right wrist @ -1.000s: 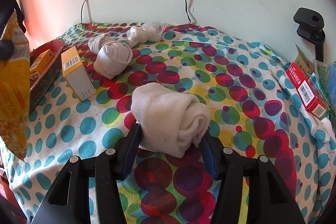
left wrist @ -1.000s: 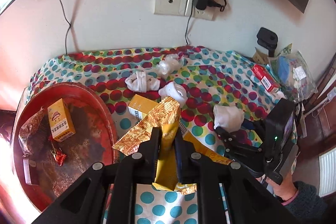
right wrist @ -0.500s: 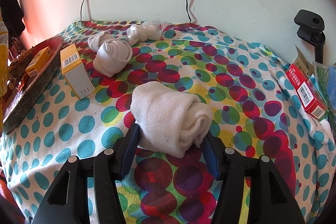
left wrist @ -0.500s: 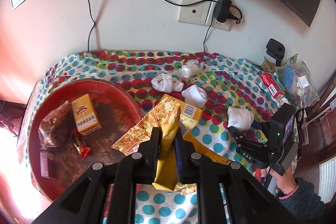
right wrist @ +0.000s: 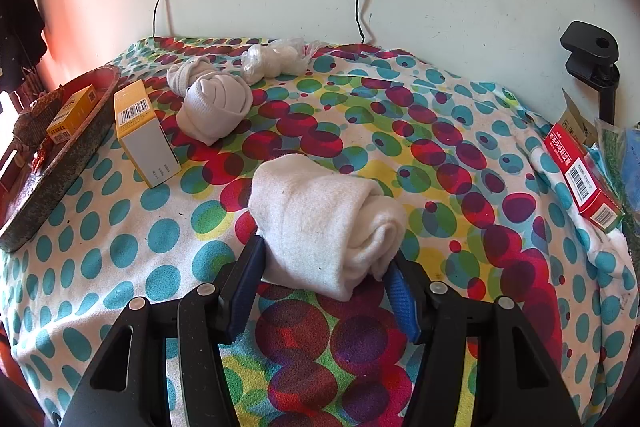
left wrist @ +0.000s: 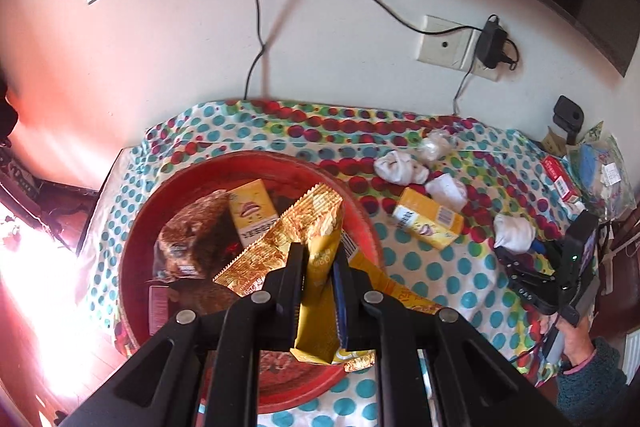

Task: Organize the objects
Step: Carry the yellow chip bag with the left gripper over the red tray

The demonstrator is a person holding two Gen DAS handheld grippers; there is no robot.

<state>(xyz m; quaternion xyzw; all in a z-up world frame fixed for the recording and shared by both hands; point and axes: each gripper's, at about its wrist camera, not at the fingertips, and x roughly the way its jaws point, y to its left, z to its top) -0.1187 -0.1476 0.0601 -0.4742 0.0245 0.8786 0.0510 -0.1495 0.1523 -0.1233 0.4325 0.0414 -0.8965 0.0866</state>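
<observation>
Your left tongs [left wrist: 319, 269] have carried the gold snack packet [left wrist: 298, 247] from over the spotted cloth to above the red tray [left wrist: 136, 243], which a second ago sat off to the side; your right tongs [right wrist: 325, 277] have not shifted.

Largest first: the red tray sits at the desk's [right wrist: 460, 163] left edge, its rim close to the drop. It already holds a yellow box [left wrist: 253, 213] and a brown bag [left wrist: 192, 239], so if you let go too near the outer rim the packet could slide off the tray, or off the desk altogether.

Next, the packet: your left tongs are clamped on its lower part only, and the long crinkled top leans left. It could catch on the yellow box as you lower it, or swing and land half over the rim.

Then the rolled white sock [right wrist: 324, 223] near the desk's front edge: your right tongs bracket it with the pads against its sides, but I cannot tell whether they truly grip. Lift now and the soft roll could unfurl or slip free.

Smallest, the second yellow box [right wrist: 142, 133] stands just beside the tray; a wide sweep could topple it.
</observation>
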